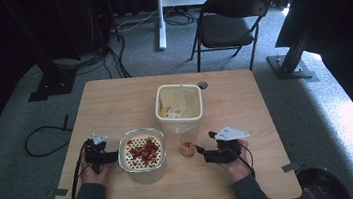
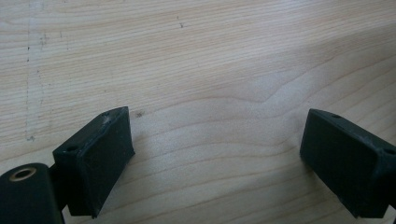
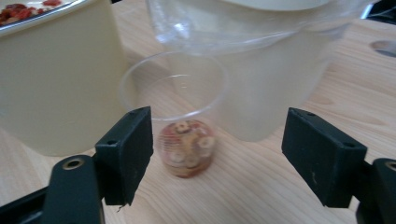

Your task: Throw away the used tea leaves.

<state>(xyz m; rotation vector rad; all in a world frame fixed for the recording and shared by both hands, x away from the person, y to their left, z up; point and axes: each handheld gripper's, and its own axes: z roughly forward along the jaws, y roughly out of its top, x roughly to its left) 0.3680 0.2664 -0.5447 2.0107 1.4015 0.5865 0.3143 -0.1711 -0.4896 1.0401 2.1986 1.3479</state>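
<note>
A small clear plastic cup (image 1: pixel 187 148) (image 3: pixel 184 126) with reddish and pale bits in its bottom stands on the wooden table (image 1: pixel 114 101). My right gripper (image 1: pixel 201 150) (image 3: pixel 218 120) sits just right of it, open, with the jaws on either side of the cup and not touching it. Left of the cup is a cream tub (image 1: pixel 142 156) (image 3: pixel 56 79) topped by a perforated tray of red pieces. My left gripper (image 1: pixel 106 157) (image 2: pixel 215 126) rests at the tub's left side, open, with bare wood between its jaws.
A tall translucent container (image 1: pixel 179 104) (image 3: pixel 261 70) stands right behind the cup. A round hole (image 1: pixel 202 85) is in the table near its far edge. A folding chair (image 1: pixel 228 23) is beyond the table and a dark bin (image 1: pixel 323 186) is on the floor at lower right.
</note>
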